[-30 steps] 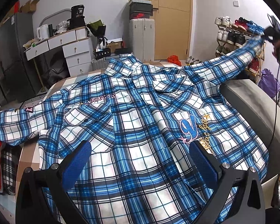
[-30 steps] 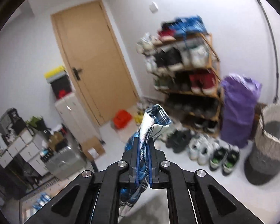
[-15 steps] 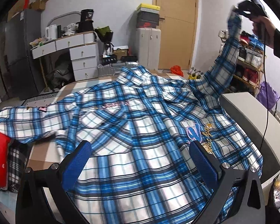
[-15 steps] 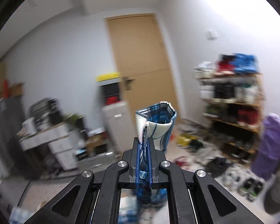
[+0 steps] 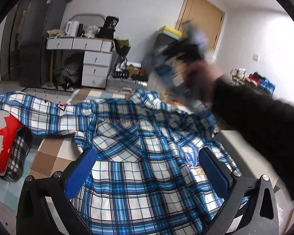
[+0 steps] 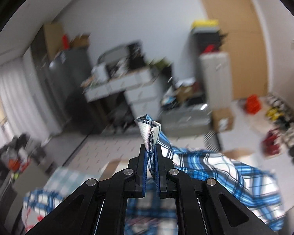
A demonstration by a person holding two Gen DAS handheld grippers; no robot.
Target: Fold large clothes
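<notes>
Over table: one plaid shirt (image 5: 139, 156); right gripper (image 6: 151, 152) pinching cuff (image 6: 149, 129); left gripper (image 5: 147, 168) wide.

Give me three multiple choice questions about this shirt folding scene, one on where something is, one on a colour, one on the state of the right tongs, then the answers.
1. Where is the red cushion? A) left of the shirt B) on the drawers C) by the door
2. What colour is the shirt's plaid? A) green B) blue and white C) red
3. The right tongs are: A) wide open B) shut on the cuff C) shut, empty

A: the red cushion lies at the left edge beside the shirt.
B: blue and white checks cover it.
B: the right tongs pinch the cuff between their pads.
</notes>
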